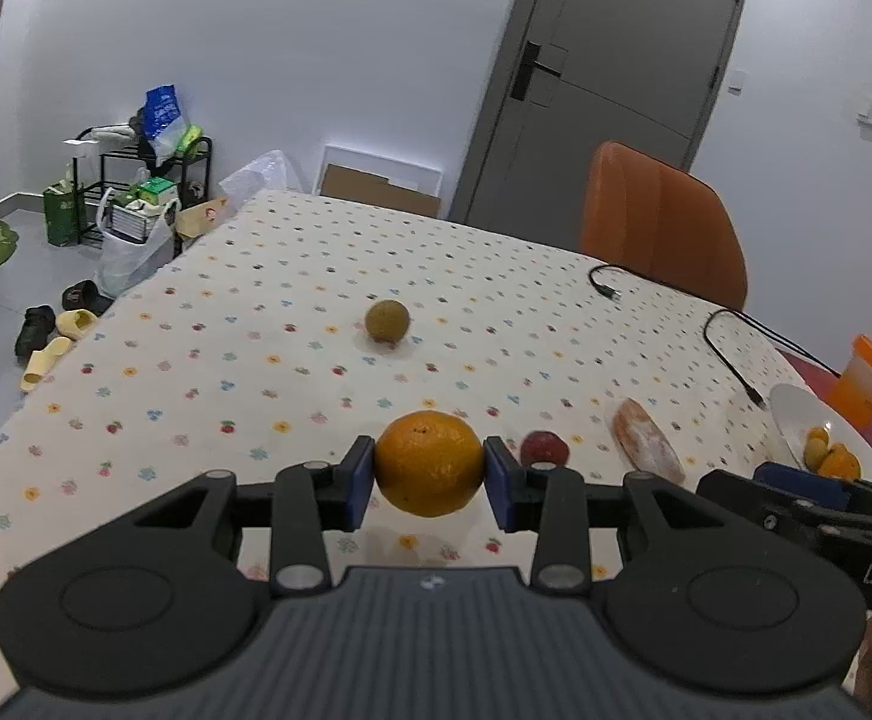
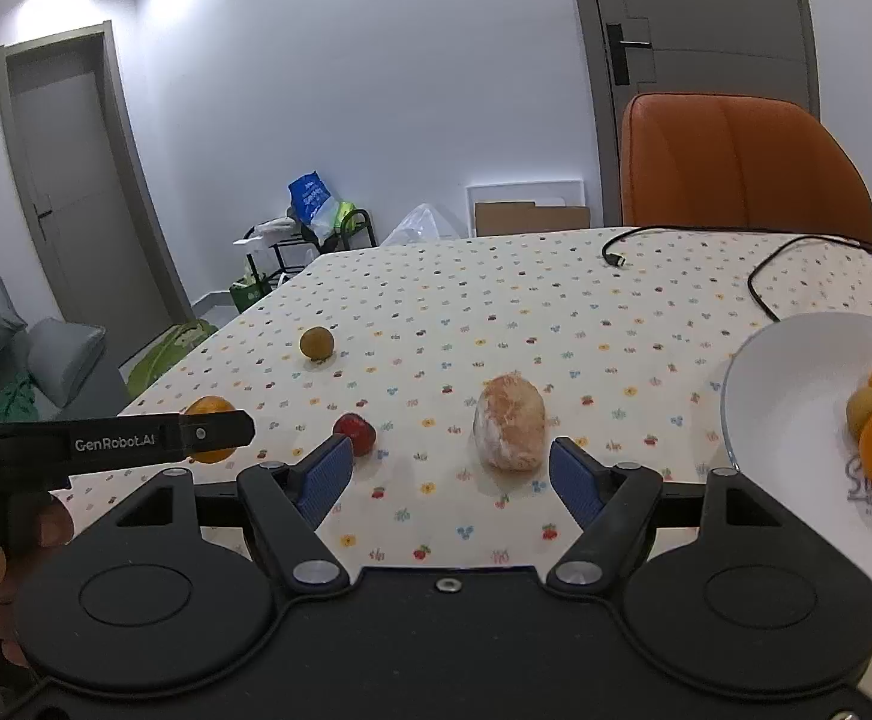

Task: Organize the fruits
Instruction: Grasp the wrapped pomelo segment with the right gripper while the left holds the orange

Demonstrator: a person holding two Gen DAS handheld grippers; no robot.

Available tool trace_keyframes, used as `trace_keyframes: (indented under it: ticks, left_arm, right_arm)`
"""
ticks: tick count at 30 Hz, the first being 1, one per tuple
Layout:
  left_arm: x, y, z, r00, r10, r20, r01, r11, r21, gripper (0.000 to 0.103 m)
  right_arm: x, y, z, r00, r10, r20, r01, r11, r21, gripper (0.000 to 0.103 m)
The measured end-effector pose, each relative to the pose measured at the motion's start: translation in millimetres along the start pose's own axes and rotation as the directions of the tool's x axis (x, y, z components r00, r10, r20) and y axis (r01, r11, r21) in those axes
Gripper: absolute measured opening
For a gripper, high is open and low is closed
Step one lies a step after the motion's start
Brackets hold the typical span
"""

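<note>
Orange pinched in left tongs, raised above floral counter. Right tongs spread, empty, near peeled pale fruit; white plate holds fruit.

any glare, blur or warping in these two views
Left wrist view: fisheye bends the grey door and dark corners vignette; the round orange fruit in the left claw is sharp, with a soft shadow on the dotted tablecloth. Right wrist view: ceiling lights bloom at the top left; a small highlight on the white bowl; the open right claw is sharp.
</note>
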State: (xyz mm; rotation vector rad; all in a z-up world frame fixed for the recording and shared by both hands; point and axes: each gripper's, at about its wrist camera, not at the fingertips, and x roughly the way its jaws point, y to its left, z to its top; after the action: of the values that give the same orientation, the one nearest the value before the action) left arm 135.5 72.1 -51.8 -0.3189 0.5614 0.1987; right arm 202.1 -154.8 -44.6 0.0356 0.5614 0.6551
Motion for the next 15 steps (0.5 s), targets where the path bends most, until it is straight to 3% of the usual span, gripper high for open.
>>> trace_keyframes:
  ticks: [15]
  left_arm:
    - [7, 8, 10, 0.999, 0.035, 0.021, -0.035, 0.999, -0.001, 0.038]
  right_arm:
    - [34, -8, 15, 0.999, -0.016, -0.034, 0.016, 1.0, -0.013, 0.072]
